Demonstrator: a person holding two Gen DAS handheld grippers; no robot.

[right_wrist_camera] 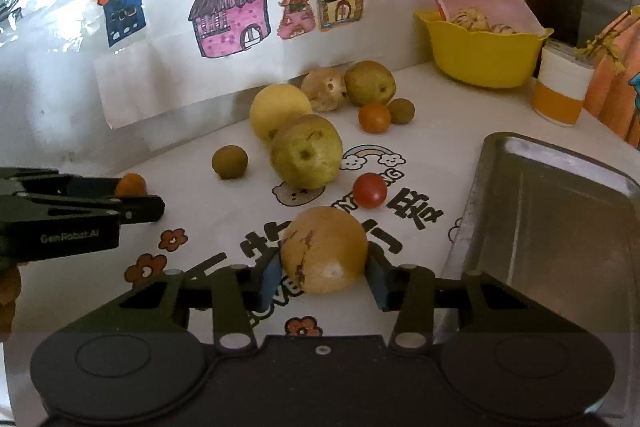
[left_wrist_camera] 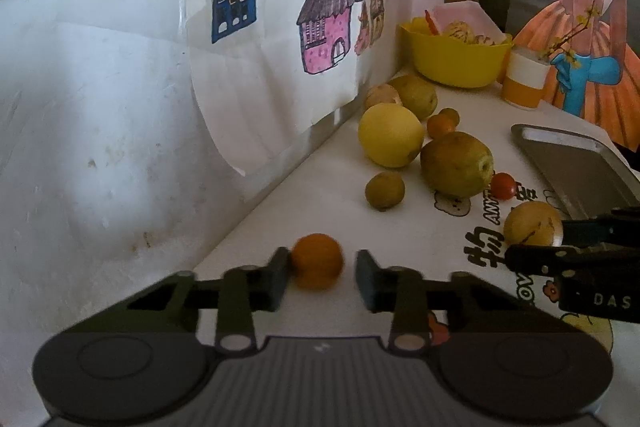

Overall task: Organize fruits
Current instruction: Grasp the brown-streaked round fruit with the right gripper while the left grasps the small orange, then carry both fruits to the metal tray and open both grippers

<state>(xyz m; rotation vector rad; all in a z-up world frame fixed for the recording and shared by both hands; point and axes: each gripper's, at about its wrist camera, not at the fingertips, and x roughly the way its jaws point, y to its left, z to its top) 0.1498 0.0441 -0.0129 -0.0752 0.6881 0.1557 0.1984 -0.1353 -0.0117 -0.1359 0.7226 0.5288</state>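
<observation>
A small orange fruit [left_wrist_camera: 316, 261] lies on the white printed tablecloth [left_wrist_camera: 360, 219] near the wall. My left gripper [left_wrist_camera: 322, 279] stands open around it; the left finger touches it and the right finger is apart. The right wrist view shows this left gripper [right_wrist_camera: 138, 193] and the orange fruit [right_wrist_camera: 130, 184] at far left. My right gripper [right_wrist_camera: 324, 281] is shut on a brown-yellow round fruit [right_wrist_camera: 324, 251] that rests on the cloth, with a pad on each side. In the left wrist view the brown-yellow fruit [left_wrist_camera: 532, 223] sits in the right gripper [left_wrist_camera: 538, 243] at right.
A metal tray [right_wrist_camera: 560, 227] lies just right of the right gripper. Loose on the cloth are a green pear [right_wrist_camera: 306, 157], a yellow apple [right_wrist_camera: 276, 107], a red tomato [right_wrist_camera: 370, 190] and several smaller fruits. A yellow bowl [right_wrist_camera: 480, 59] and a cup [right_wrist_camera: 560, 87] stand at the back.
</observation>
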